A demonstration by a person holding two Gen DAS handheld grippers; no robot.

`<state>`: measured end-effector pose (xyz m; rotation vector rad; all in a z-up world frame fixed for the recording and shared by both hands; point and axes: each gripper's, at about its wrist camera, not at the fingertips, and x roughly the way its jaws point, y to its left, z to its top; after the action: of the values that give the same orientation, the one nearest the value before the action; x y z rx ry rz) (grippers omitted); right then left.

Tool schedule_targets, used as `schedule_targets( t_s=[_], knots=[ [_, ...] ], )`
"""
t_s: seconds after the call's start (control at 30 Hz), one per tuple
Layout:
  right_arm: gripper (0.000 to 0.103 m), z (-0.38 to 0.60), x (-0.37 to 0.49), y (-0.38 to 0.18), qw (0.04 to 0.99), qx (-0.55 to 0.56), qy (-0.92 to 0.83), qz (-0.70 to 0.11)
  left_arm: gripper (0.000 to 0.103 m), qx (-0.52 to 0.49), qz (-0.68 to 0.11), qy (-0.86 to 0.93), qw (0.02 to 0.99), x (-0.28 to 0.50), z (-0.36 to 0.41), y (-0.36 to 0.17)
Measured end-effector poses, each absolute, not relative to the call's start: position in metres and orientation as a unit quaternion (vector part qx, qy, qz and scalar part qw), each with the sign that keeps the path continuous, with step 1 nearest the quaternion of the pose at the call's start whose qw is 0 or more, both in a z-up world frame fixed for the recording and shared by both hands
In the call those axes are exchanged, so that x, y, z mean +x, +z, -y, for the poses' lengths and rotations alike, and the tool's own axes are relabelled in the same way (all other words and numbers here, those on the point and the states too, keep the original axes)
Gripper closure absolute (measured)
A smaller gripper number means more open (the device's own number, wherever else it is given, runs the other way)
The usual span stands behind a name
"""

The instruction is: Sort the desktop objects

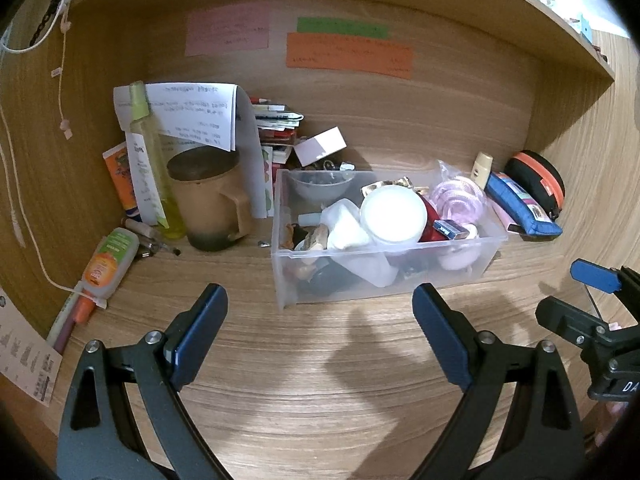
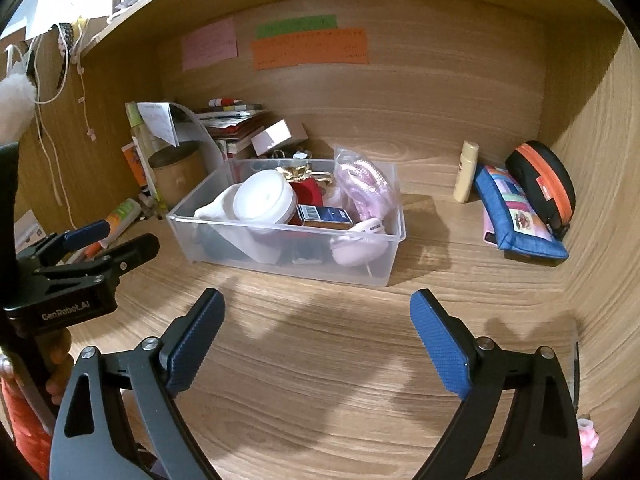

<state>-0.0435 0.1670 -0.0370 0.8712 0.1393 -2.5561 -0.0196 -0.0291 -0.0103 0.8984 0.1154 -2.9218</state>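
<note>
While both my left tongs (image 1: 320, 312) and right tongs (image 2: 316, 316) hang spread and empty, the clear plastic bin (image 2: 304, 268) sits mid-frame, already loaded; next, I judge, comes the blue fabric pouch (image 2: 516, 216) at right.

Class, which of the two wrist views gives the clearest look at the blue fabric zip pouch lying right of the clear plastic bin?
The right wrist view: the blue fabric zip pouch shows its whole patchwork top, unobstructed. In the left wrist view the pouch sits farther off and foreshortened near the edge, right of the clear plastic bin.
</note>
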Motion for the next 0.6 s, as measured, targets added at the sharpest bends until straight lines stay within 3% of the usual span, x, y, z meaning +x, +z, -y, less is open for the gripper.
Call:
schedule_targets(
  t_s=[0.6],
  knots=[
    [0.010,-0.1651,-0.0484,-0.0422,0.226,0.326,-0.917,-0.050,0.008,0.303,-0.037,-0.952,0.035,-0.0261,0.0282,-0.0128]
  ],
)
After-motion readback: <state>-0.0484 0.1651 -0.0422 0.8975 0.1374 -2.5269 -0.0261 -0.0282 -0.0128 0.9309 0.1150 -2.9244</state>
